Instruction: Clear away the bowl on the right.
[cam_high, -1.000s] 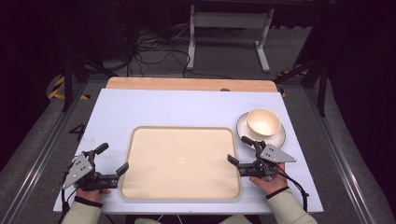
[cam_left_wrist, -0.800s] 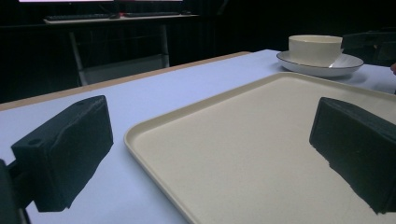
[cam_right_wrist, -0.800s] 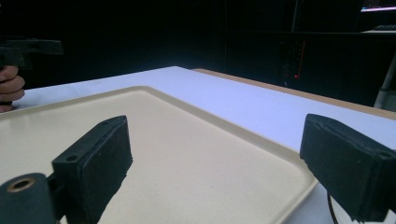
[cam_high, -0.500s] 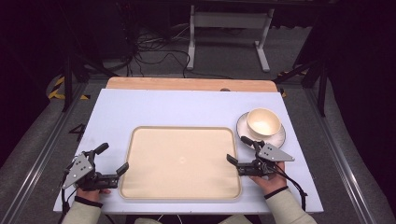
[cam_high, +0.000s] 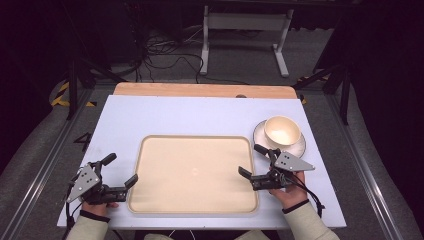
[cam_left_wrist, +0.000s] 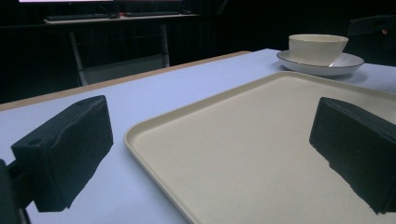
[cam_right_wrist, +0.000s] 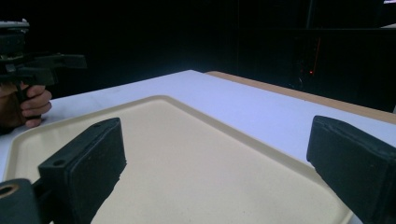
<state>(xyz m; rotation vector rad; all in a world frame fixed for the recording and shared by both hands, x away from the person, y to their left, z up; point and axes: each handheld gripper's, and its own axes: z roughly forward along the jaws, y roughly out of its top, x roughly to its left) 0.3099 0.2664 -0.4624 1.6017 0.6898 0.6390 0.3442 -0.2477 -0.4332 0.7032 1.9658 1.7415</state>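
Right gripper (cam_high: 252, 161) fingers just widened astride the tray (cam_high: 192, 172) edge, left gripper (cam_high: 120, 170) wide, bowl (cam_high: 281, 131) nearby.

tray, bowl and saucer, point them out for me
tray (cam_high: 192, 175), high view, bare middle of its floor
bowl (cam_high: 281, 131), high view, inside of the cup
saucer (cam_left_wrist: 348, 60), left gripper view, right part of its rim

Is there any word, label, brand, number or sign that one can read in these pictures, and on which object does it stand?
None: no readable text in these views.
The tray, bowl, saucer and table are plain.
The yellow and black floor marks are stripes, not letters.
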